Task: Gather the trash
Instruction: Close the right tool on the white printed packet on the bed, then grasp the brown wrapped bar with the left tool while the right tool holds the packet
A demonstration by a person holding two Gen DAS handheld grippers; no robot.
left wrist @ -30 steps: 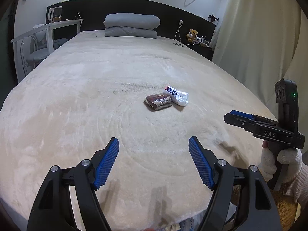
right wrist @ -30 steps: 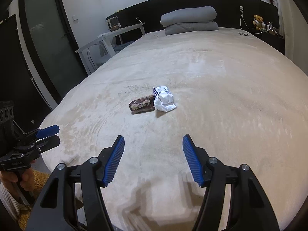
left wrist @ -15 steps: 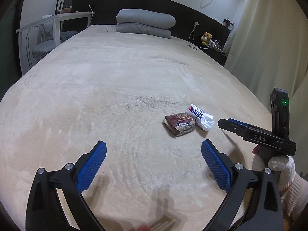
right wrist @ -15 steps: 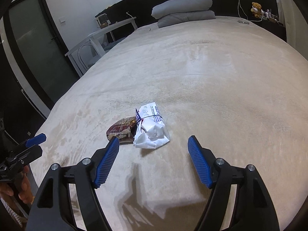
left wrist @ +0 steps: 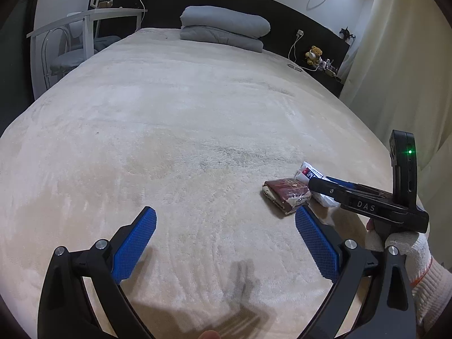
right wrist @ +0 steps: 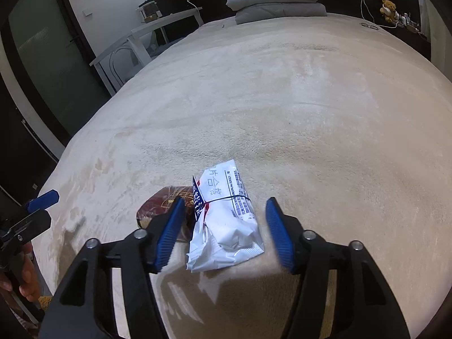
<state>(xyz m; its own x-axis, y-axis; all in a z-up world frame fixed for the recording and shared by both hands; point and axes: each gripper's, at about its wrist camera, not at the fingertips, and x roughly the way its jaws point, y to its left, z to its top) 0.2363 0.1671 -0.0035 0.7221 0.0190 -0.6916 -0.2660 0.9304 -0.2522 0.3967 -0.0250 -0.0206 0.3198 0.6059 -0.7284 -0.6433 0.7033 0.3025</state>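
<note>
A crumpled white wrapper [right wrist: 226, 220] with blue print lies on the beige bed cover [right wrist: 310, 113]. My right gripper [right wrist: 224, 212] straddles it and its jaws are closing, with gaps still showing between pads and wrapper. A brown snack wrapper [left wrist: 286, 195] lies just left of the white one, partly hidden behind the right gripper's left finger [right wrist: 169, 231] in the right wrist view. My left gripper [left wrist: 224, 223] hovers wide open over bare cover, with nothing between its fingers; the brown wrapper sits just beyond its right fingertip. In the left wrist view the right gripper [left wrist: 313, 182] covers much of the white wrapper [left wrist: 306, 173].
Folded grey bedding [left wrist: 223, 28] lies at the head of the bed against a dark headboard. A white desk and chair [left wrist: 73, 42] stand to the left, curtains [left wrist: 395, 56] and a teddy bear [left wrist: 312, 53] to the right. The bed's near edge is close below both grippers.
Both grippers moved forward toward the wrappers. The right one came down around the white wrapper and narrowed its jaws. The left gripper opened wider and now has the brown wrapper near its right finger.
</note>
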